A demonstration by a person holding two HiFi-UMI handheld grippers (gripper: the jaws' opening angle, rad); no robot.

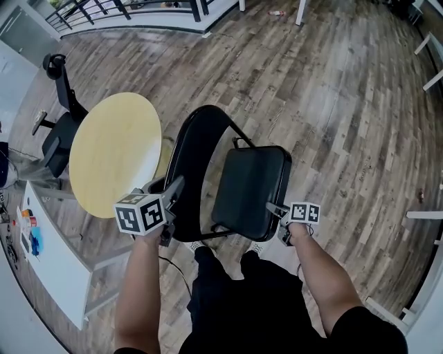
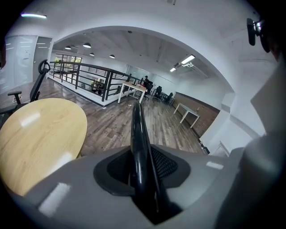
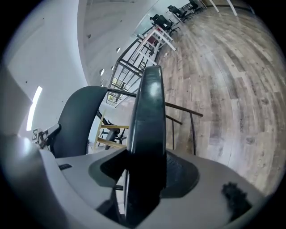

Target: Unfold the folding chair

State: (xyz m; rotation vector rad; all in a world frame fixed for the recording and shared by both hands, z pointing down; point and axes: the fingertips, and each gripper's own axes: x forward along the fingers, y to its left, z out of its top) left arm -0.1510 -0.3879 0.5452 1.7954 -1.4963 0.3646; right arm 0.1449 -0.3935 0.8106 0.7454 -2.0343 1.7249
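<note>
Closest in, left gripper [image 1: 173, 190] clamped on the glossy black round-tube frame [image 2: 136, 129] of the black folding chair [image 1: 201, 138] — grey pads pressed to both sides of the smooth tube. Right gripper [image 1: 275, 209] closed on the near edge of the rounded-square padded seat [image 1: 250, 187], matt skin with a soft sheen. Chair standing on the floor just ahead of the person's legs, seat swung out from the curved backrest [image 1: 190, 173] and tilted. Just beside it on the left, a round pale-yellow wooden tabletop [image 1: 114, 152] — smooth, flat. Beyond, weathered grey-brown plank flooring [image 1: 332, 104]; black metal railing [image 1: 124, 10] at the far edge.
</note>
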